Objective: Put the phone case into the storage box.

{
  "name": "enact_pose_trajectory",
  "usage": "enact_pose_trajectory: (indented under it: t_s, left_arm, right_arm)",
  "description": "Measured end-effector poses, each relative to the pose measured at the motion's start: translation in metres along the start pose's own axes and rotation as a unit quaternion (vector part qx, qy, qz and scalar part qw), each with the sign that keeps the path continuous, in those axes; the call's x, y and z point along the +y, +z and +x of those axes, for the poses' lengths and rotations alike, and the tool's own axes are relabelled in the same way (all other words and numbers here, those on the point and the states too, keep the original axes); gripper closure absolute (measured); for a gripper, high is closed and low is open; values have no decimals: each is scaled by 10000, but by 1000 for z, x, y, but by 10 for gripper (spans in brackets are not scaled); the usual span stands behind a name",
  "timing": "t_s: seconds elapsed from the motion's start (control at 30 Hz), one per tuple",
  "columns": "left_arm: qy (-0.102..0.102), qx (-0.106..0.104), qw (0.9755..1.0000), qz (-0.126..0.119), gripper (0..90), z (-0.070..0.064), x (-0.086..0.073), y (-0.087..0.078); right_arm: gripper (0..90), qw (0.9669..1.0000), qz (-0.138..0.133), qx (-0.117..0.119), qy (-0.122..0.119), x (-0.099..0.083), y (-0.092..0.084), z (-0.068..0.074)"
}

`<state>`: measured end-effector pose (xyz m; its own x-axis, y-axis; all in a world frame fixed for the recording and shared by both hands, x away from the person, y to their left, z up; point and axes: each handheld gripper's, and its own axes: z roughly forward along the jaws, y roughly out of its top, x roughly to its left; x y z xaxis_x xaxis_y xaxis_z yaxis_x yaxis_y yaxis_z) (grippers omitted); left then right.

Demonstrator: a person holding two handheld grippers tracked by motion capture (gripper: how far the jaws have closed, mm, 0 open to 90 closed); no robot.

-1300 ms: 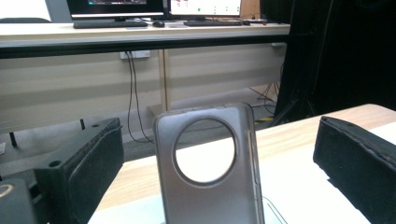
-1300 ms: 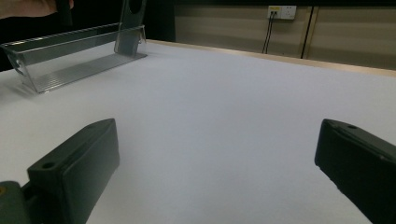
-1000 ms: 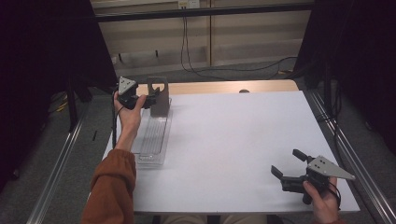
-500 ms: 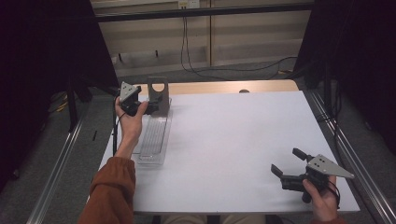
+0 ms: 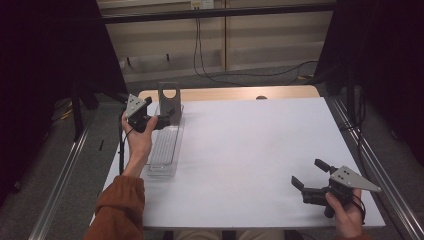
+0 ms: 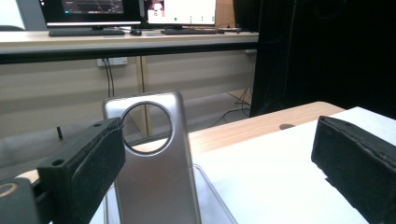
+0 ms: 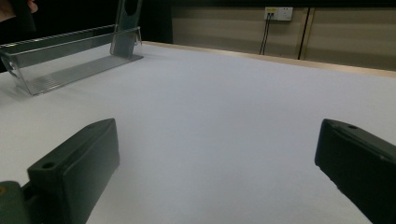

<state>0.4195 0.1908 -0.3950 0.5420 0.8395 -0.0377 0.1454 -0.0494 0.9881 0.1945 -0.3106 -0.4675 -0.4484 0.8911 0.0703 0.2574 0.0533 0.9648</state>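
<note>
Item 1: long clear plastic tray with ribbed floor (image 5: 165, 150), lying lengthwise along the left edge of the white table top (image 5: 250, 150); its near end reaches toward the person's side, its far end sits close to the table's far edge. In the right gripper view the same tray (image 7: 65, 60) appears at upper left.

Item 2: upright grey metal plate with a round hole near its top (image 5: 169, 102), standing at the far end of the tray. In the left gripper view the plate (image 6: 154, 158) rises just ahead of the jaws, nearer the left jaw than the right, apparently not touched by either.

Item 3: left gripper (image 5: 167, 119), black, with grey three-cornered plate, held in the left hand (image 5: 140, 137) over the far part of the tray, just beside the metal plate. Jaws stand wide apart; nothing between them but the plate ahead.

Item 4: right gripper (image 5: 307, 175), black, held in the right hand (image 5: 345, 210) at the near right corner of the table, well apart from the tray. Jaws spread wide, nothing held; bare white surface lies between them.

Item 5: orange sleeve (image 5: 120, 205) on the left forearm.
</note>
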Motion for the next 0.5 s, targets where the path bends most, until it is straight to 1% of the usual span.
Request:
enact_pose_trajectory:
  t_s: [0.03, 0.07, 0.1, 0.13, 0.2, 0.23, 0.27, 0.33, 0.43, 0.47, 0.5]
  left_arm:
    - [57, -26, 10000, -22, 31, -1, 0, -2]
    - [39, -30, 10000, -10, 31, -3, 1, -4]
    - [15, -82, 9999, -61, 30, -4, 1, -6]
    - [34, -87, 9999, -44, 30, -4, 1, -8]
    - [-2, -84, 9999, -88, 30, -5, 0, -11]
    - [39, -114, 9999, -42, 30, -4, -1, -13]
    - [-32, -118, 9999, -50, 30, -5, -2, -14]
    - [25, -53, 10000, -36, 30, -5, -4, -19]
    - [3, -94, 10000, -32, 30, -6, -7, -28]
    - [-116, -99, 9998, -118, 30, -9, -8, -28]
    - [-20, -115, 9999, -54, 30, -8, -8, -33]
  right_arm:
    - [0, 10000, 1, -7, -4, 0, 0, 0]
    - [0, 10000, -10, 3, -5, 0, 0, 1]
    - [0, 10000, -17, 5, -25, 0, 0, 1]
    - [0, 10000, 3, 17, -15, 1, 0, 2]
    - [0, 10000, -8, 20, -17, 1, -1, 3]
    - [0, 10000, -17, 20, -29, 1, -2, 3]
    - [0, 10000, -13, 27, -24, 1, -1, 3]
    - [0, 10000, 0, 15, -32, 1, -1, 3]
    - [0, 10000, 6, -4, -35, 1, -1, 3]
    - [0, 10000, 3, -9, -38, 1, -2, 4]
    - [0, 10000, -11, -8, -58, 1, -2, 4]
